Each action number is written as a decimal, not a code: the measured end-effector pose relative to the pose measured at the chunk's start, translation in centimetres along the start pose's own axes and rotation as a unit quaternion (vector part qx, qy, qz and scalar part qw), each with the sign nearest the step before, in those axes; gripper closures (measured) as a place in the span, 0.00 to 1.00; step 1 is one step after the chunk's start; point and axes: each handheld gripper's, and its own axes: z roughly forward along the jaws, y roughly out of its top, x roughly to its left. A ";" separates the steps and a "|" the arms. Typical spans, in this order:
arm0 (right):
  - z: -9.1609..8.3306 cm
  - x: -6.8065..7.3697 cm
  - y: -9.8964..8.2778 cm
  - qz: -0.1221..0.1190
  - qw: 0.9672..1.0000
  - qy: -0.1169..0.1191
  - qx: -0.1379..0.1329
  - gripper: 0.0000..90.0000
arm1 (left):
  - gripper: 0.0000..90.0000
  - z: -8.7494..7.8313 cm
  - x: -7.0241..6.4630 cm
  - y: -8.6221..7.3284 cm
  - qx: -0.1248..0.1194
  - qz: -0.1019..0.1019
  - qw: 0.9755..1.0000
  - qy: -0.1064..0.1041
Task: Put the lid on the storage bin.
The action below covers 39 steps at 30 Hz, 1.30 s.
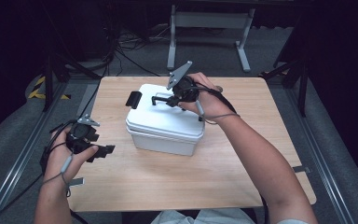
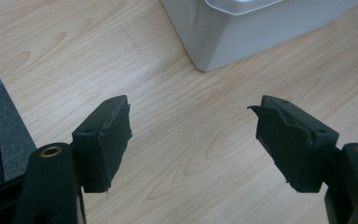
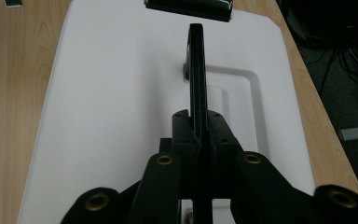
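Near the middle of the wooden table [image 1: 135,186], a white lidded box [image 1: 163,126] is sitting, and its black carry handle [image 3: 196,70] is standing raised off the recess in the lid [image 3: 116,93]. The right gripper [image 1: 168,100] is reaching over the top of the box, and in the right gripper view its 2 jaws are pressed together on that handle, pinching the thin bar between them. A black latch [image 1: 133,99] is sitting at the lid's far left edge, and it looks clipped down, though that is hard to judge. The left gripper [image 1: 103,150] is waiting low over the table just left of the box, well apart from it; in the left gripper view its jaws are spread wide with nothing between them. The step in hand appears to be taking the box by its handle. Lifting next is likely calling for a firm, steady pinch and a straight upward pull, since the bar is thin and the box could swing.
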 end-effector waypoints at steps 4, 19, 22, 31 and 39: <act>0.7 -0.1 0.0 -0.004 1.000 0.007 0.002 0.94 | 0.30 -0.1 0.0 -0.1 -0.003 -0.002 1.000 0.001; 2.2 0.2 -0.5 -0.011 1.000 0.019 0.013 0.94 | 0.30 -0.1 0.1 -0.1 0.000 -0.001 1.000 0.001; 2.2 0.3 -0.7 -0.012 1.000 0.018 0.014 0.93 | 0.30 -0.1 0.0 -0.1 0.000 -0.001 1.000 0.000; 2.0 0.6 -0.8 -0.009 1.000 0.015 0.016 0.88 | 0.30 -0.1 -0.1 -0.2 0.000 -0.001 1.000 0.000; -0.4 1.0 -0.4 0.019 0.999 0.010 -0.025 0.62 | 0.30 -0.1 0.2 0.0 -0.002 0.001 1.000 0.001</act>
